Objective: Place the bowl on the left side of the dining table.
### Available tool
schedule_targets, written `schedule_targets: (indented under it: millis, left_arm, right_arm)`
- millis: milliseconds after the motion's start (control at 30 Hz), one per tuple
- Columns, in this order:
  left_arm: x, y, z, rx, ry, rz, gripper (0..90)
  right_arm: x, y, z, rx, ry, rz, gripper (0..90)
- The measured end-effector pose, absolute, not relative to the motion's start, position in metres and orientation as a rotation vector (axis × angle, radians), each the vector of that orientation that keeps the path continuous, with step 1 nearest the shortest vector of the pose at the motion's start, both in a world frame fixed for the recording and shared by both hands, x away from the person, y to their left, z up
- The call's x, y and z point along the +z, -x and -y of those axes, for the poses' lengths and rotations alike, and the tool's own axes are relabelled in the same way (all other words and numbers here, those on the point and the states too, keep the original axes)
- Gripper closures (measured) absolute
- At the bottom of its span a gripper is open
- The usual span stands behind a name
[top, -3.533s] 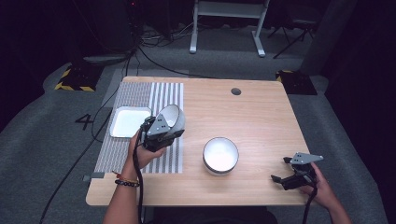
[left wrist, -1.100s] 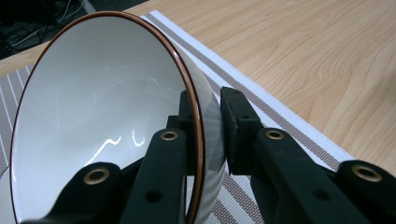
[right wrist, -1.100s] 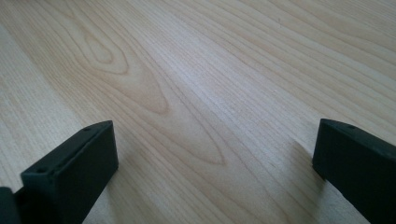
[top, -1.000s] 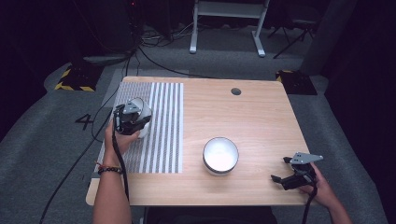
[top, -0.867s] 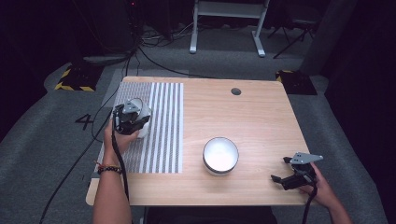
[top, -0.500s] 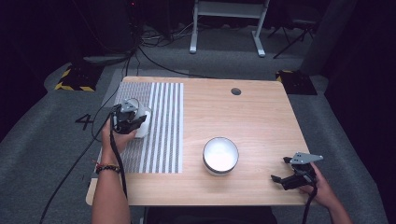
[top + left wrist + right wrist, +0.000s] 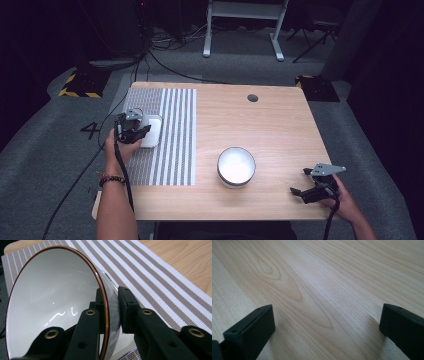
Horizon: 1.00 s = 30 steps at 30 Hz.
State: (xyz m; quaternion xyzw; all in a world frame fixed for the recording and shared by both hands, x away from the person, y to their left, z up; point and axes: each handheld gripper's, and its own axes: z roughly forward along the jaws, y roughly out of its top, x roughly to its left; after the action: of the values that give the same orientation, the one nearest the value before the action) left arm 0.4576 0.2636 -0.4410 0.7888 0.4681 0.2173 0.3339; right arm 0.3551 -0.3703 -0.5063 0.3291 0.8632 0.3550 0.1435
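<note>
A white bowl with a thin brown rim (image 7: 57, 302) is tilted on its side, and my left gripper (image 7: 110, 300) is shut on its wall, one jaw inside and one outside. In the high view my left gripper (image 7: 131, 126) hangs at the left side of the striped mat (image 7: 170, 145), just over a white square dish (image 7: 151, 134), which it partly hides. My right gripper (image 7: 306, 187) rests low near the table's front right corner. Its jaws (image 7: 324, 332) stand wide open over bare wood with nothing between them.
A second white round bowl (image 7: 236, 166) stands upright on the wooden table (image 7: 280, 125), right of the mat. A cable hole (image 7: 252, 98) lies near the far edge. Each gripper trails a cable off the table's near side.
My left gripper has carried the brown-rimmed bowl a little to the left and lower, over the square dish. The right gripper and the round bowl have stayed put.
</note>
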Motion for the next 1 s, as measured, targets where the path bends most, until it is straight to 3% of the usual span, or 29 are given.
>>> schedule_targets:
  millis: [1000]
  left_arm:
    - [-0.457, -0.461, -0.257, 0.587, -2.057, -1.255, 77.1]
  right_arm:
    - [-0.506, -0.355, 0.37, 1.026, -0.949, -2.486, 0.2]
